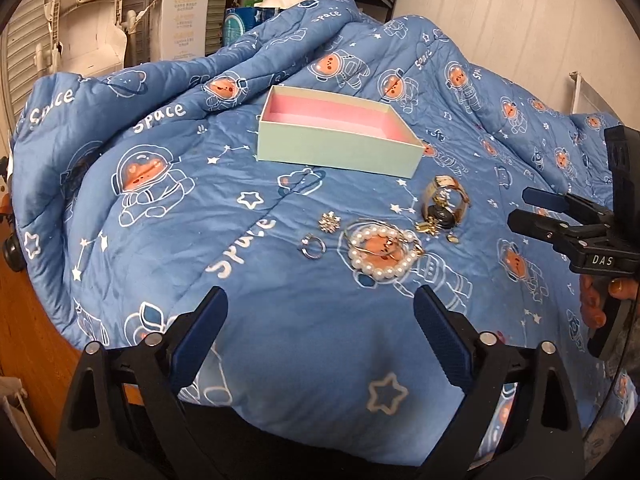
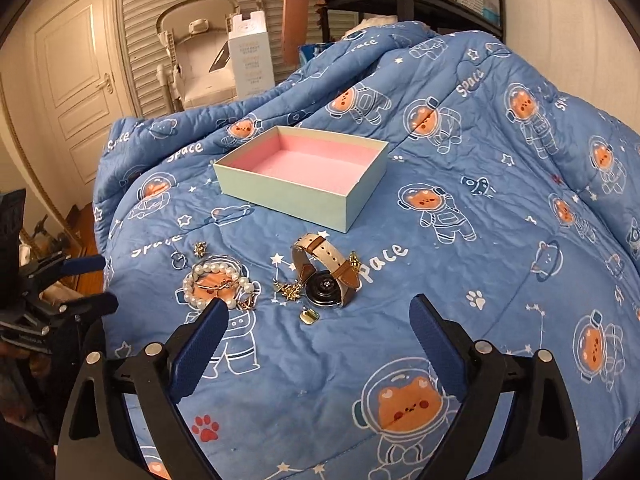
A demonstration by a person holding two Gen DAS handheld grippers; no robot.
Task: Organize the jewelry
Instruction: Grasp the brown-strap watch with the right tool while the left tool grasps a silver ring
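Jewelry loose on the bed, both my grippers empty.
On the blue quilt [image 2: 460, 220] sits the open box [image 2: 304, 172]; nearer me lie watch [image 2: 324, 276], pearl bracelet [image 2: 218, 282], ring [image 1: 313, 246]. Left gripper [image 1: 320, 312] and right gripper [image 2: 318, 320]: jaws spread wide.

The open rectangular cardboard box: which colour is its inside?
Pink inside the pale mint-green cardboard box; the right wrist view shows it best.

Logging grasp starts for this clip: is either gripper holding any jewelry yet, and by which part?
Nothing is held. The left gripper and right gripper are both open and empty.
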